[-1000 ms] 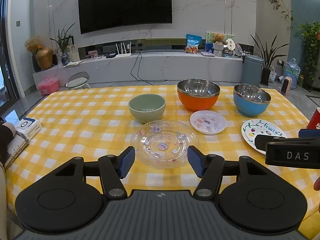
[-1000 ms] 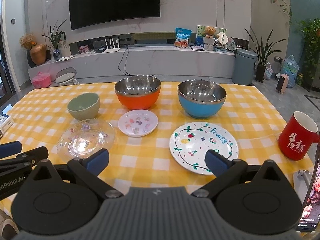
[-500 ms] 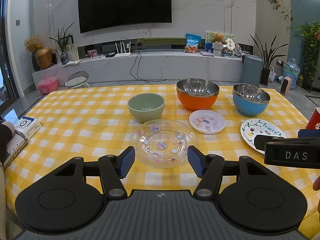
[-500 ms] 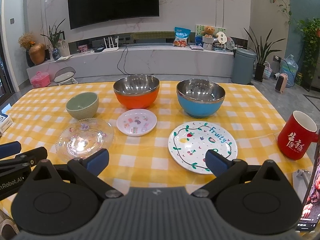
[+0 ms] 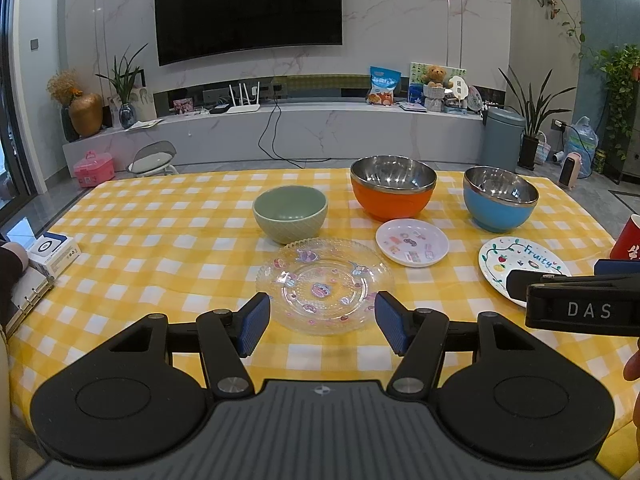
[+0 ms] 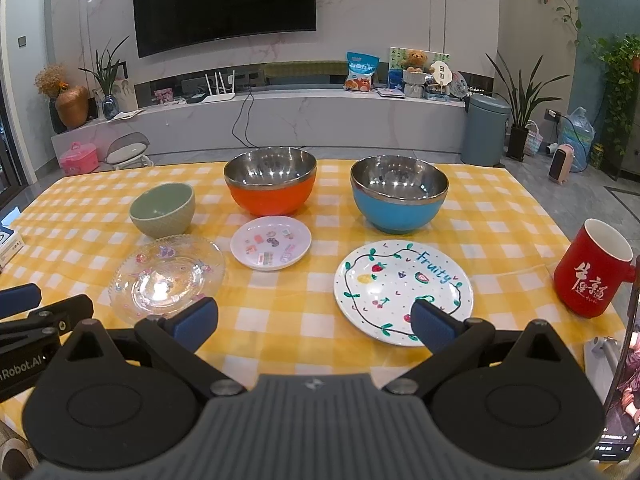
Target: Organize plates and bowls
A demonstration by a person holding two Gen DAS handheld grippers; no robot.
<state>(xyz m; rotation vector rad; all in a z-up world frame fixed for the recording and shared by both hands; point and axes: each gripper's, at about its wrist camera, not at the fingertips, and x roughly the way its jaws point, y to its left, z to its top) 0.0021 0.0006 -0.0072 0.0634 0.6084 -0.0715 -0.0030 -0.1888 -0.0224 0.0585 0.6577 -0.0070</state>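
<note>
Left gripper [image 5: 322,326] gapes empty, glass plate [image 5: 325,285] dead ahead at twelve o'clock. Right gripper [image 6: 314,322] spread wide, fruit plate [image 6: 404,286] at one o'clock. Glass looks brittle, slick; I'd pinch its near rim.

The left gripper [image 5: 322,326] hovered with its blue-padded jaws spread, just short of a clear glass plate with cartoon prints [image 5: 325,285] on the yellow checked tablecloth [image 5: 160,240]. Beyond stood a green ceramic bowl [image 5: 290,213], an orange steel-lined bowl [image 5: 393,186], a blue steel-lined bowl [image 5: 500,197] and a small white patterned plate [image 5: 412,241].
</note>
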